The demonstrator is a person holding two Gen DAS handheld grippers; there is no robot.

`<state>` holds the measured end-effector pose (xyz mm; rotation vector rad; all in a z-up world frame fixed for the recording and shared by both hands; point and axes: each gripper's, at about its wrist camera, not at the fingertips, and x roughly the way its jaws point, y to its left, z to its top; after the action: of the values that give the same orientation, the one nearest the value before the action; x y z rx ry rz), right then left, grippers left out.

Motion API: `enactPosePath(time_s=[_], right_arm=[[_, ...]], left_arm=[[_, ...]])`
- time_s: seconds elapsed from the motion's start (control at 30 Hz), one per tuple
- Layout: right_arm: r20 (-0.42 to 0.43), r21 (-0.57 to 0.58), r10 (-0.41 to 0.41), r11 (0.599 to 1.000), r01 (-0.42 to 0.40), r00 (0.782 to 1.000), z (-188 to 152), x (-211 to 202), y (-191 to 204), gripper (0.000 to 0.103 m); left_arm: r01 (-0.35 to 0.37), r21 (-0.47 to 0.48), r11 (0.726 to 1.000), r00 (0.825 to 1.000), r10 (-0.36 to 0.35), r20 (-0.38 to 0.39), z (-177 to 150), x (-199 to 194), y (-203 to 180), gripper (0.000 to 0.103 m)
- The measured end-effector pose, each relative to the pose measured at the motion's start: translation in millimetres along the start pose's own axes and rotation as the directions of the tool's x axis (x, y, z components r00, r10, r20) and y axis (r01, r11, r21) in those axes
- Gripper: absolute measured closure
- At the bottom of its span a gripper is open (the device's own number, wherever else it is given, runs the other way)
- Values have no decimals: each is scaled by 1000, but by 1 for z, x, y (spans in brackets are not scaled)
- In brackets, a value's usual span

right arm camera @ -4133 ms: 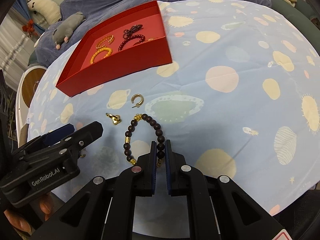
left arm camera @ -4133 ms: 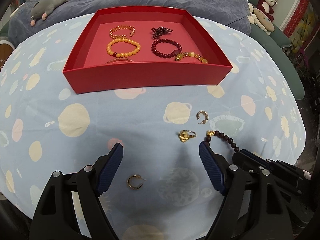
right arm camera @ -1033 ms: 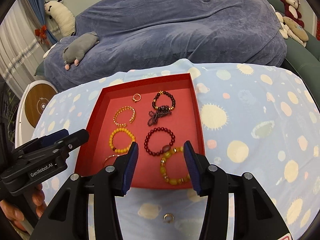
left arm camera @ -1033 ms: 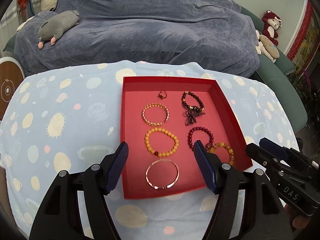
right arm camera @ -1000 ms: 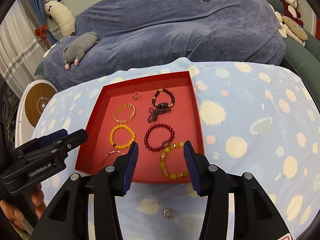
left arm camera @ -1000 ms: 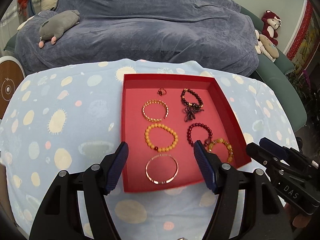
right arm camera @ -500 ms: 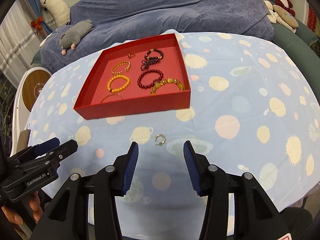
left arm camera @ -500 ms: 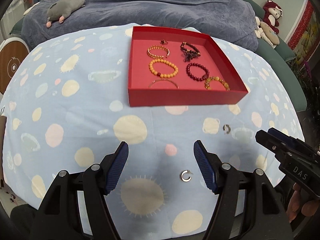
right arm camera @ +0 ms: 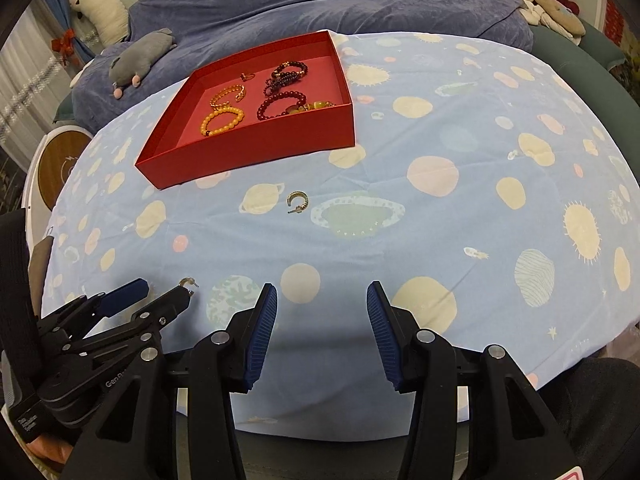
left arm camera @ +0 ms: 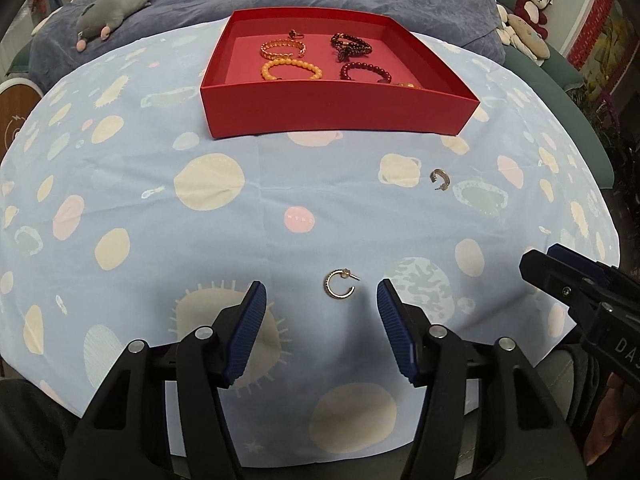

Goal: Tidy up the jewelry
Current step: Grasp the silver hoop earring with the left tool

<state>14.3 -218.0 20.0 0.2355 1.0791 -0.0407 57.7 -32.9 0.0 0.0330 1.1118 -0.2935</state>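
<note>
Gold hoop earring (left arm camera: 339, 284) lies clear between left fingers (left arm camera: 248, 326), half-hidden rightward.

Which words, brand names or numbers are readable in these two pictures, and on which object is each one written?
"DA", cut off by the picture's edge: white letters on the body of the right gripper, seen from the left wrist view.
"GenR", the rest hidden: white letters on the body of the left gripper, seen from the right wrist view.
The pink circle on the tablecloth carries tiny letters, too small to read.
The red box shows no text.

Red tray (left arm camera: 336, 112); pale-blue planet-print cloth (left arm camera: 160, 240); gold earring (left arm camera: 339, 284).
</note>
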Motion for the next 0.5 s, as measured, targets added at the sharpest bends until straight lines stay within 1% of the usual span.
enactPosePath(time_s=[0.03, 0.07, 0.1, 0.17, 0.27, 0.3, 0.37, 0.43, 0.5], right_arm=[[-1, 5, 1, 1000, -1, 1000, -1, 0, -2, 57], [-1, 9, 3, 1000, -3, 1000, -1, 1, -3, 57], [-2, 13, 4, 1000, -4, 1000, -1, 1, -3, 57], [-2, 15, 3, 1000, -3, 1000, -1, 1, -4, 57], [-1, 18, 4, 1000, -4, 1000, -1, 1, -5, 57], [-2, 20, 5, 1000, -5, 1000, -1, 2, -6, 57], [-3, 20, 6, 1000, -6, 1000, -1, 2, -6, 57], [-6, 19, 6, 1000, -6, 1000, -1, 3, -5, 57], [-8, 18, 7, 1000, -7, 1000, -1, 4, -5, 57]], left_arm=[[-6, -2, 1000, 1000, 6, -1, 0, 2, 0, 49], [-10, -1, 1000, 1000, 10, 1, 0, 4, -1, 51], [-9, 4, 1000, 1000, 9, 2, 0, 5, -2, 56], [-16, 18, 1000, 1000, 16, -6, -1, 9, -5, 60], [-33, 51, 998, 999, 32, 6, -3, 9, -10, 65], [-35, 57, 998, 999, 35, 7, -3, 9, -10, 70], [-35, 59, 998, 999, 35, 9, -3, 9, -10, 75], [-32, 54, 998, 999, 32, 9, -2, 9, -9, 85], [-23, 48, 999, 1000, 23, 4, -1, 9, -7, 87]])
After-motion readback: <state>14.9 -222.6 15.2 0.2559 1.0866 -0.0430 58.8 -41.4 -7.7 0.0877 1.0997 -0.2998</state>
